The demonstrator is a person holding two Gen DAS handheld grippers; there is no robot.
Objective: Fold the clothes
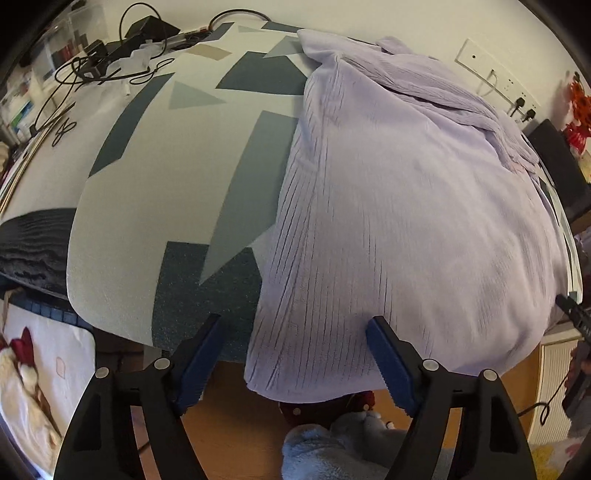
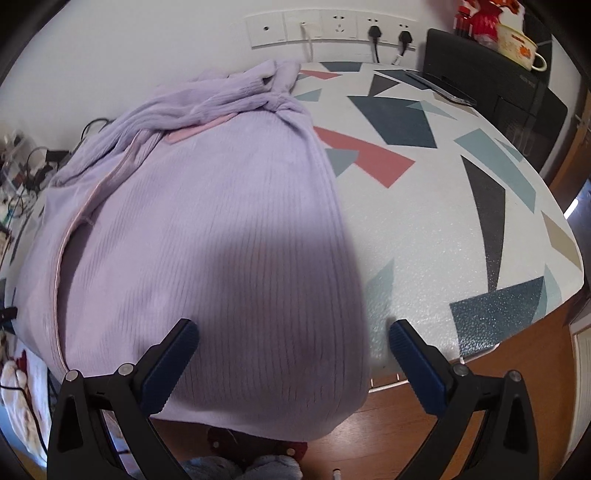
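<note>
Lilac ribbed garment point(image 1: 399, 206) lay spread on the desk point(image 1: 147, 221), its near hem hanging over the desk edge right under both grippers, sleeves bunched at the far end by the wall. Left gripper point(image 1: 295, 328) stood fairly wide w/ nothing clamped; the hem's left corner sat between its fingertips, pads not pressing. Right gripper point(image 2: 293, 332) also wide and empty, straddling the hem's right edge, one finger point(image 2: 173, 354) over cloth, the other over bare desk. Prob. the step: pinch both hem corners, then fold toward the sleeves. To do it well, I'd catch all layers at each corner, close at matching spots so the fold runs square, and lift evenly to avoid dragging the bunched sleeves. Beyond: cables point(image 1: 85, 77) far left, wall sockets point(image 2: 332, 27) ahead.
</note>
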